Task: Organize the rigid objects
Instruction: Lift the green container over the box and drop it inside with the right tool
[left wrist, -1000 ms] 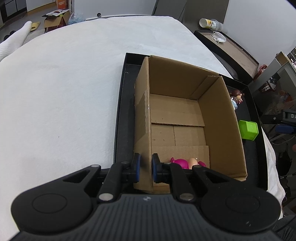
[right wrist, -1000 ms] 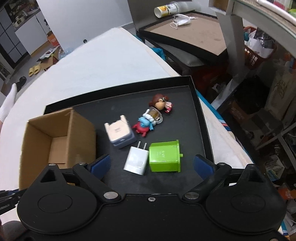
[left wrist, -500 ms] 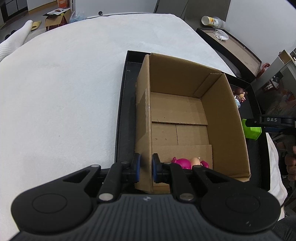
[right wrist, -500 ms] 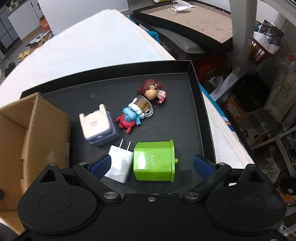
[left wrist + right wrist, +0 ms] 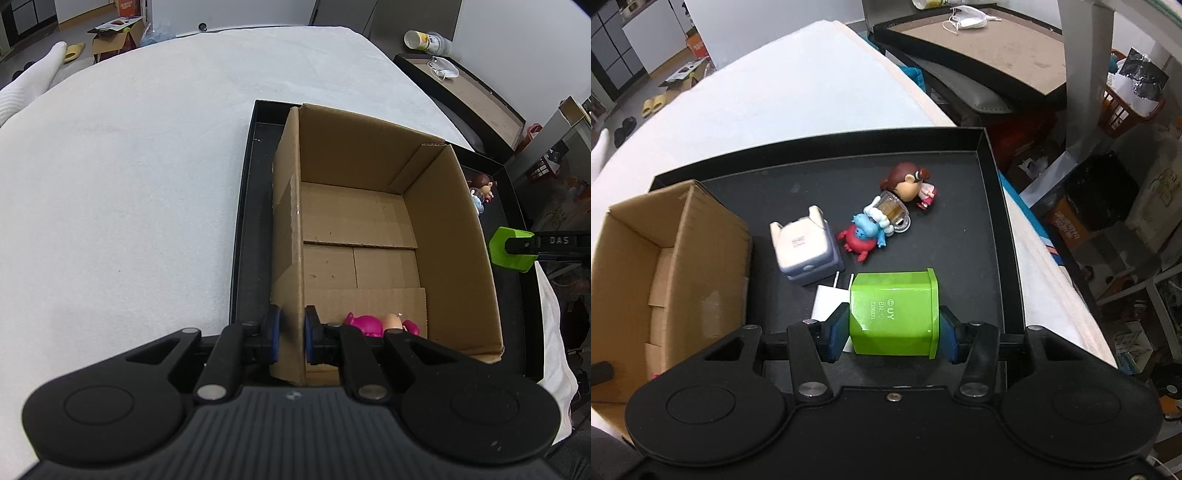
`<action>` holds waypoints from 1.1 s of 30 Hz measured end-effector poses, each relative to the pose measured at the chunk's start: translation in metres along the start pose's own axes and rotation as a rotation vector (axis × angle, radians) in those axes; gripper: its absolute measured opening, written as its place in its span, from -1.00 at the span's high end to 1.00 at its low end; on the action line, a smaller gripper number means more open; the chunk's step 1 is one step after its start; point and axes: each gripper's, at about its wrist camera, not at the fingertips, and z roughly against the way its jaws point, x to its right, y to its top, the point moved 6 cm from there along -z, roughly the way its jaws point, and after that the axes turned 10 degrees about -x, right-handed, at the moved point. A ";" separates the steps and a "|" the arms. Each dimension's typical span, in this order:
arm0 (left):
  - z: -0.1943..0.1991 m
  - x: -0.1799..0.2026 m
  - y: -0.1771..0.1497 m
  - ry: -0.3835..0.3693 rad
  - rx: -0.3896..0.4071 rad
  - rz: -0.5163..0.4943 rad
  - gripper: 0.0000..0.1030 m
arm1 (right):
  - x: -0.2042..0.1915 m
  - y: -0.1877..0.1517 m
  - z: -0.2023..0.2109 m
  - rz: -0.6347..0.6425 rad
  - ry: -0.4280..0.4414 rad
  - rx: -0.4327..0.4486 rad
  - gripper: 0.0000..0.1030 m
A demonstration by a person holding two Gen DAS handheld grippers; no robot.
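My left gripper [image 5: 291, 334] is shut on the near left wall of an open cardboard box [image 5: 358, 221], which stands in a black tray [image 5: 251, 221]. A pink toy [image 5: 364, 325] lies inside at the near end. In the right wrist view my right gripper [image 5: 894, 334] has its jaws closing on a green plastic box [image 5: 894, 314], and both pads touch its sides. Beyond it on the tray [image 5: 960, 266] lie a white charger [image 5: 827, 304], a white and lavender adapter [image 5: 805, 251], a blue and red figure [image 5: 862, 236], a small mug [image 5: 894, 212] and a brown-haired figure [image 5: 908, 182].
The tray rests on a white padded surface [image 5: 129, 166]. The cardboard box [image 5: 701, 236] stands left of the loose items. Past the tray's right rim is a drop to floor clutter and a red basket [image 5: 1123, 110]. Another black tray [image 5: 979, 40] holds a face mask.
The right gripper came down closer to the tray and its jaws went from wide apart to closed against the green box. The left gripper kept its hold on the box wall.
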 end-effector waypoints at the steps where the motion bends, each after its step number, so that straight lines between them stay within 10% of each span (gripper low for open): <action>1: 0.000 0.000 0.000 0.000 0.000 -0.001 0.76 | 0.000 0.000 0.004 0.000 0.000 0.003 0.07; 33: 0.001 0.000 0.000 -0.006 0.000 -0.019 0.76 | -0.070 0.015 0.078 0.120 0.030 0.084 0.06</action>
